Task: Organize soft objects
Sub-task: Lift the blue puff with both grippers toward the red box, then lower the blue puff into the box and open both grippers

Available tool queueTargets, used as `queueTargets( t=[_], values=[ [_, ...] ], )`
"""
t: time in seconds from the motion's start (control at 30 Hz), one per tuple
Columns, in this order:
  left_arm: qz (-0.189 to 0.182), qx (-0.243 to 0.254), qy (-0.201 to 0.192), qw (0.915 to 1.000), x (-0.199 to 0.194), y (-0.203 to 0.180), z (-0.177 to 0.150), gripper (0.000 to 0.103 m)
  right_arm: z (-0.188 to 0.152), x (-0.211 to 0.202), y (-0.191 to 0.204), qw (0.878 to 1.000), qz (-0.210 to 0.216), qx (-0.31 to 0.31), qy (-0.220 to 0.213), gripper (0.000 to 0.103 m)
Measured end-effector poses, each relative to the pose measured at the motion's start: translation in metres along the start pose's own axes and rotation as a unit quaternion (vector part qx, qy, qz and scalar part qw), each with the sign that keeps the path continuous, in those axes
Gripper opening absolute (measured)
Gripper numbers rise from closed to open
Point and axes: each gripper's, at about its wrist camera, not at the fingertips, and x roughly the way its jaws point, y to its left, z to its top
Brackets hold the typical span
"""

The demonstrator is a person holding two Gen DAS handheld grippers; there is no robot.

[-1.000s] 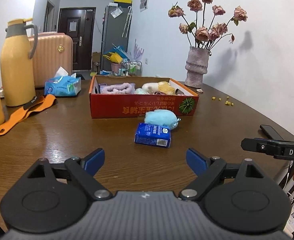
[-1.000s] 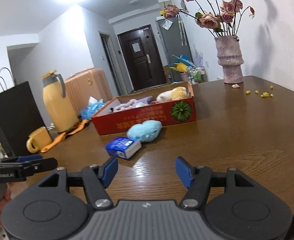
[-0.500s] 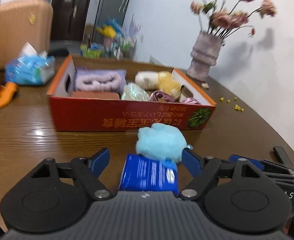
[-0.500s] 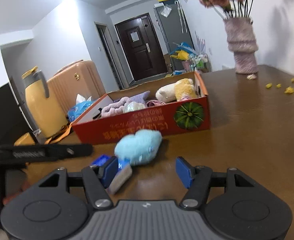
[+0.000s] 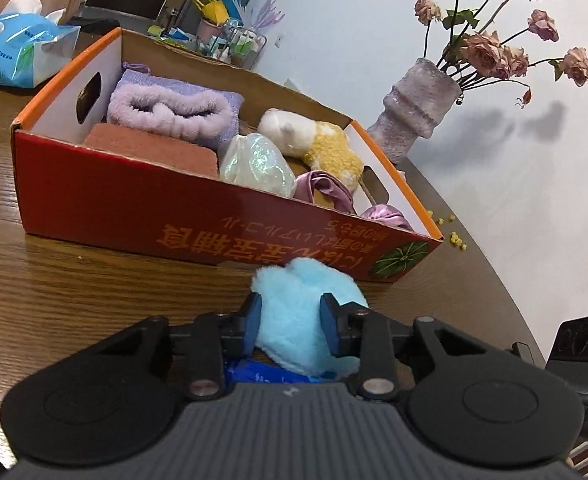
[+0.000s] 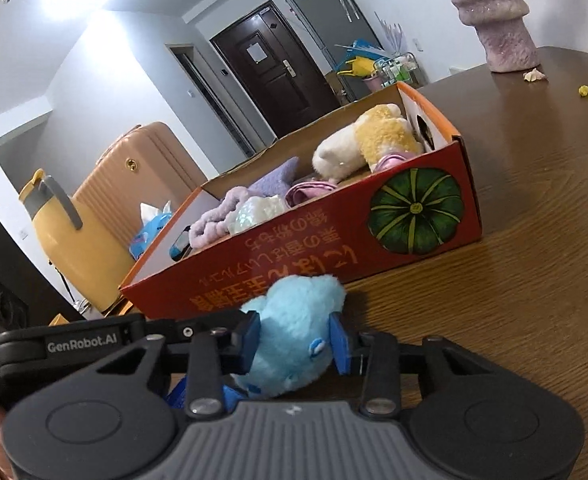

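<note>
A light blue plush toy (image 5: 294, 312) lies on the wooden table just in front of a red cardboard box (image 5: 133, 208). My left gripper (image 5: 290, 324) has the toy between its blue pads, which press into the fur as the jaws are closing. My right gripper (image 6: 295, 340) grips the same plush toy (image 6: 294, 320) from the other side, its jaws closing too. A blue packet (image 5: 265, 374) peeks out under the toy. The box (image 6: 294, 256) holds a purple headband (image 5: 169, 110), a white and yellow plush (image 5: 314, 140) and pink scrunchies.
A vase of dried roses (image 5: 414, 108) stands behind the box's right end, with yellow crumbs (image 5: 456, 240) near the curved table edge. A tissue pack (image 5: 17, 48) lies far left. A yellow jug (image 6: 65, 240) and a suitcase (image 6: 141, 176) are behind.
Both grippers moved forward and down toward the box, rolled, and closed from wide open onto the blue plush toy. The blue packet now lies under them.
</note>
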Motion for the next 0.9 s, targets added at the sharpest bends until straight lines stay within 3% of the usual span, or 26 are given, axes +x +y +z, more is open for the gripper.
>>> queueTargets(
  t=[0.03, 0.07, 0.17, 0.27, 0.4, 0.43, 0.5, 0.57, 0.7, 0.77, 0.9],
  values=[
    [0.001, 0.004, -0.005, 1.0, -0.003, -0.003, -0.001, 0.028, 0.0, -0.003, 0.001, 1.0, -0.003, 0.002, -0.003, 0.031],
    [-0.004, 0.011, -0.011, 0.9999, -0.009, -0.007, -0.002, 0.02, 0.0, -0.008, 0.003, 1.0, -0.005, 0.001, -0.008, 0.026],
    [-0.056, 0.031, -0.026, 0.9976, -0.032, -0.029, -0.009, 0.016, -0.002, -0.033, 0.011, 1.0, 0.02, -0.004, -0.015, 0.008],
    [-0.051, 0.072, -0.053, 0.9947, -0.056, -0.054, -0.028, 0.016, -0.012, -0.059, 0.029, 0.999, 0.02, -0.037, -0.024, 0.008],
    [-0.033, 0.077, -0.044, 0.9955, -0.078, -0.056, -0.057, 0.019, -0.032, -0.092, 0.037, 0.998, 0.003, -0.062, -0.033, 0.008],
    [-0.019, 0.077, -0.039, 0.996, -0.081, -0.054, -0.061, 0.022, -0.034, -0.098, 0.035, 0.998, -0.001, -0.059, -0.034, 0.009],
    [0.017, 0.074, -0.038, 0.9964, -0.083, -0.049, -0.059, 0.046, -0.038, -0.102, 0.026, 0.998, -0.016, -0.041, -0.033, 0.023],
    [0.035, 0.067, -0.043, 0.9962, -0.084, -0.042, -0.048, 0.048, -0.036, -0.1, 0.018, 0.999, -0.029, -0.023, -0.025, 0.032],
    [0.024, 0.064, -0.034, 0.9971, -0.066, -0.029, -0.012, 0.05, -0.028, -0.087, 0.01, 0.999, -0.012, -0.006, -0.029, 0.041],
    [0.006, 0.052, -0.007, 0.9986, -0.043, -0.025, 0.004, 0.049, -0.019, -0.068, 0.005, 1.0, -0.01, 0.01, -0.024, 0.041],
    [0.028, 0.016, 0.041, 0.9987, 0.001, -0.013, 0.02, 0.049, -0.002, -0.031, -0.008, 0.999, -0.007, 0.043, -0.015, 0.041]
  ],
)
